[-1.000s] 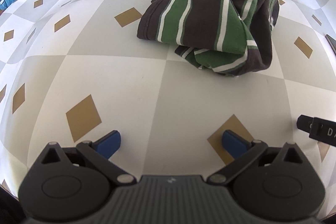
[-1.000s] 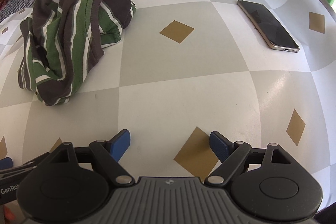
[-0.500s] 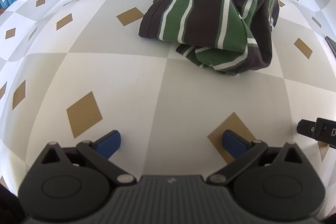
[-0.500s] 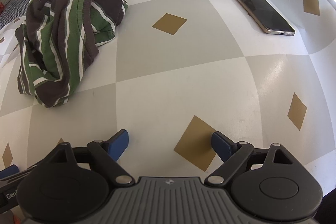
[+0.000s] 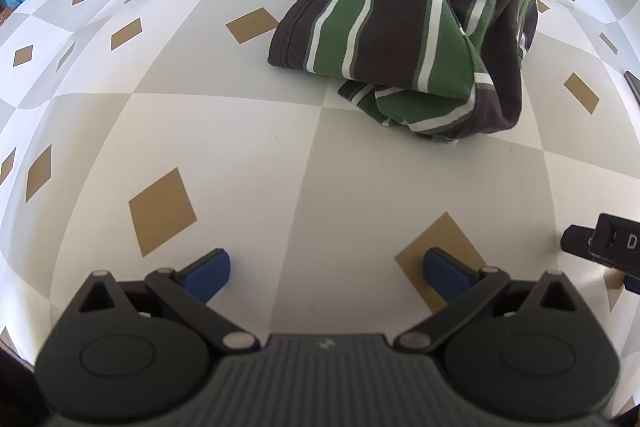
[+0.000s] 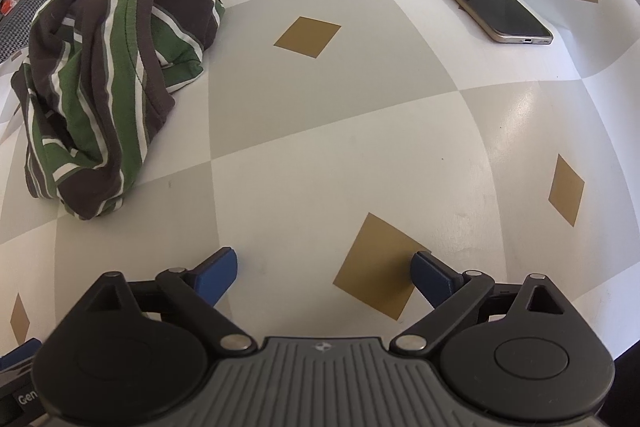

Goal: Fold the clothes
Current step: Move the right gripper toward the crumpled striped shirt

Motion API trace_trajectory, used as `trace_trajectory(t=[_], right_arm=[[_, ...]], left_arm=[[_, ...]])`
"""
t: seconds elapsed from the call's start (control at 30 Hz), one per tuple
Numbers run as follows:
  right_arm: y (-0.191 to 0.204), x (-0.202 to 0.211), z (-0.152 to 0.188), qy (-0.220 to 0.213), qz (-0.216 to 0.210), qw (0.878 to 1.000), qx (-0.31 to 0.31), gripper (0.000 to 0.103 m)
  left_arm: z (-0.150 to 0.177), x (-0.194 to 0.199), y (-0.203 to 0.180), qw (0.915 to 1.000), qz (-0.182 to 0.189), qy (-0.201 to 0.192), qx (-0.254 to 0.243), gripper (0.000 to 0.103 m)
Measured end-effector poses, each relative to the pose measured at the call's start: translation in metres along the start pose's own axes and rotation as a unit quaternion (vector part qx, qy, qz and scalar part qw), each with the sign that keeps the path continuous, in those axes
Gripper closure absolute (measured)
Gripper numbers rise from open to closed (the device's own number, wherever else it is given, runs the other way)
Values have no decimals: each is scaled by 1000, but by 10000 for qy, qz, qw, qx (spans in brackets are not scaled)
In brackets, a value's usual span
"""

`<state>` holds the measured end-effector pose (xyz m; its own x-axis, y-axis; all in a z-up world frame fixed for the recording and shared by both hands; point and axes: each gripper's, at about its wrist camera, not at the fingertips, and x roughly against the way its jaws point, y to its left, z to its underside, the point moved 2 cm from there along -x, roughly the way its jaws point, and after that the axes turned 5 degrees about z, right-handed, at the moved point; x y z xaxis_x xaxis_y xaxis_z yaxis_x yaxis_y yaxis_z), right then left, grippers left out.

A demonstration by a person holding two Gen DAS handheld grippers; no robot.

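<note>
Holding both tools low over the desk (image 5: 224, 131), you keep the left gripper (image 5: 326, 269) and right gripper (image 6: 324, 271) jaws spread and empty; the crumpled striped garment (image 5: 412, 39) lies well ahead between them, a phone (image 6: 486, 1) probably face-up far right

Left wrist: low over the surface (image 5: 224, 147), facing shirt (image 5: 404, 27) at 1 o'clock.
Right wrist: low, shirt (image 6: 100, 79) at 10 o'clock.
Shared: shirt.
</note>
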<state>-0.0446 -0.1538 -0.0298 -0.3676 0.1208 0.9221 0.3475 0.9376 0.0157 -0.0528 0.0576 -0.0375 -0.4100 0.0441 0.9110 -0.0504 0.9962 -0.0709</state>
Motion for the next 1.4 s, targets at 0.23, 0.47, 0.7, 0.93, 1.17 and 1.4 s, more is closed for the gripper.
trace_trajectory(t=[0.23, 0.47, 0.7, 0.93, 1.17, 1.4], right_arm=[[-1, 1, 0, 2, -13, 10000, 28, 7], [1, 0, -1, -34, -17, 10000, 73, 6], [1, 1, 2, 43, -78, 9999, 123, 6], [1, 1, 1, 78, -120, 9997, 187, 6], [-1, 6, 0, -177, -126, 9993, 310, 18], [2, 13, -4, -463, -384, 9977, 327, 25]], left_arm=[[3, 1, -1, 9999, 29, -55, -99, 0], [6, 2, -2, 9998, 48, -116, -169, 0], [8, 3, -2, 9995, 85, -190, -225, 0], [10, 3, -2, 9993, 104, -256, -255, 0], [11, 4, -1, 9989, 145, -306, -314, 0], [9, 4, -1, 9986, 164, -363, -337, 0]])
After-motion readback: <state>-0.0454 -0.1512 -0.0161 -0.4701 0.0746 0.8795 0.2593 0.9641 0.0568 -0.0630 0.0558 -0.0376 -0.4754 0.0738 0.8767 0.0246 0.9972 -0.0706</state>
